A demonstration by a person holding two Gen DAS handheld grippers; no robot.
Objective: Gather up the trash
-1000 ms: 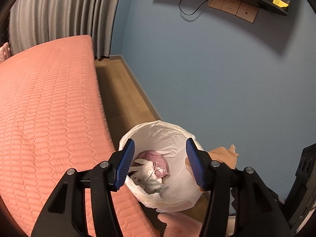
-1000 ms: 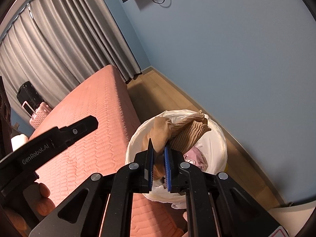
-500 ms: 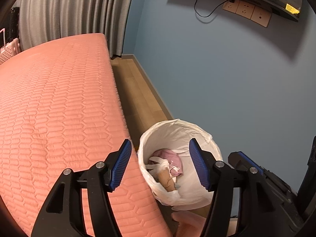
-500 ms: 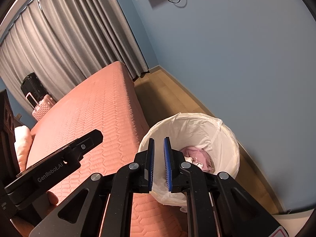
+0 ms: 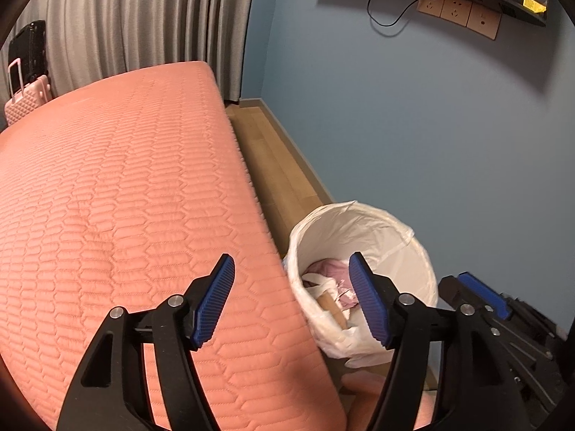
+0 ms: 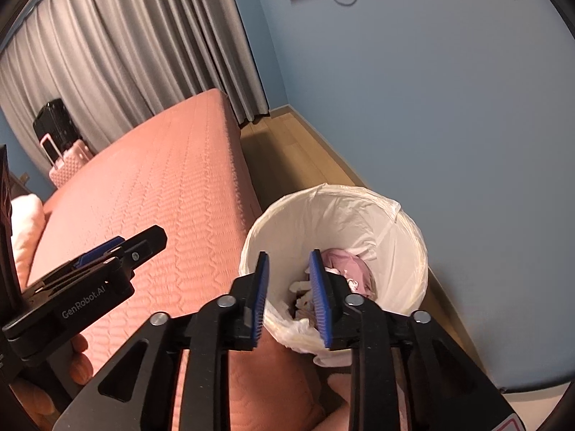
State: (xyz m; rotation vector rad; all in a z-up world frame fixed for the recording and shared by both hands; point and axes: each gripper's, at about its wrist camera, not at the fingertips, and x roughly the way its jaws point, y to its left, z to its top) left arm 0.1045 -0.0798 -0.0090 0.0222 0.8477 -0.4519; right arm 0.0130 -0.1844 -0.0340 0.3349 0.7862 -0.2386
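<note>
With the trash (image 6: pixel 346 273) lying in the lined bin (image 6: pixel 359 208) on the floor just right of the bed (image 5: pixel 125 179), the right gripper (image 6: pixel 289 296) and left gripper (image 5: pixel 291 301) are both empty, jaws opening, so this drop looks done and the next move calls for finding more trash.

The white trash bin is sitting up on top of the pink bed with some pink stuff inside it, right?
Not quite. The white trash bin is not on top of the pink bed; it stands on the wooden floor beside the bed, near the blue wall. It does have some pink stuff inside. The right wrist view shows this clearly.
</note>
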